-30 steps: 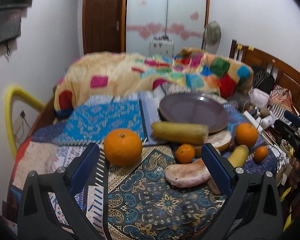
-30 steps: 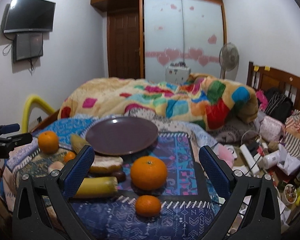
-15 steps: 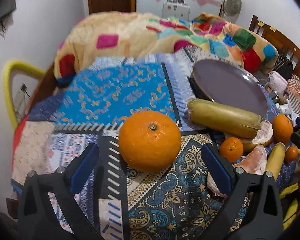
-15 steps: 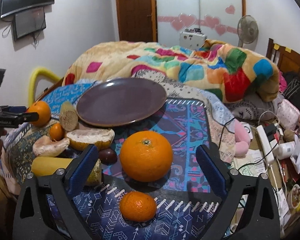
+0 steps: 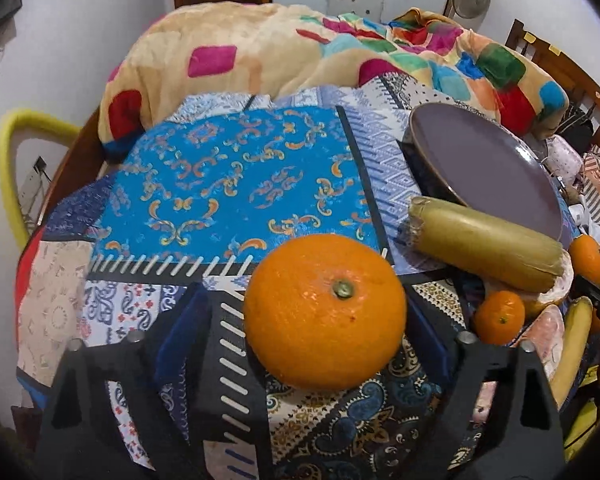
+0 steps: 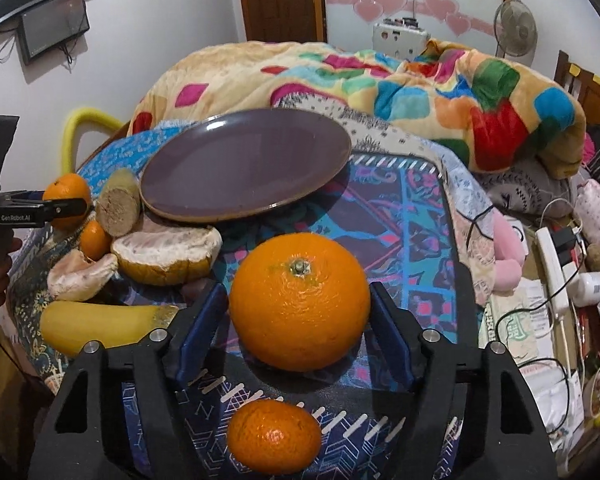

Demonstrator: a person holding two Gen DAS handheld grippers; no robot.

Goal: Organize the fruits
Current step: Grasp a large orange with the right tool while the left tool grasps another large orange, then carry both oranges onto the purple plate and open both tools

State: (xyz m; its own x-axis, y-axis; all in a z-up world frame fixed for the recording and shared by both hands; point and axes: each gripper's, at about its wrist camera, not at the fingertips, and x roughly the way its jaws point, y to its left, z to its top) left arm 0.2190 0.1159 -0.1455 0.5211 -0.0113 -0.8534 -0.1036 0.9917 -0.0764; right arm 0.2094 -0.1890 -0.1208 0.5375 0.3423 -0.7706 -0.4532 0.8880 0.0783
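Observation:
A large orange (image 5: 324, 312) sits on the patterned bedspread between the fingers of my left gripper (image 5: 306, 332). Its jaws are closing, and a gap still shows at the left pad (image 5: 184, 336). A second large orange (image 6: 300, 300) lies between the closing jaws of my right gripper (image 6: 298, 328), whose blue pads stand right beside it without squeezing. A purple plate (image 6: 240, 164) (image 5: 480, 168) rests tilted behind the fruit. A small mandarin (image 6: 274, 436) lies under the right gripper.
A yellow log-shaped fruit (image 5: 484, 252), a small mandarin (image 5: 499, 317), peeled pomelo pieces (image 6: 168, 252) and a banana (image 6: 100, 330) crowd the space between the grippers. A rumpled colourful blanket (image 5: 300, 52) fills the back. A power strip and cables (image 6: 556, 276) lie off the right edge.
Both grippers came down and forward, so each now has its large orange between its fingers. Both pairs of jaws narrowed, the right pair far more.

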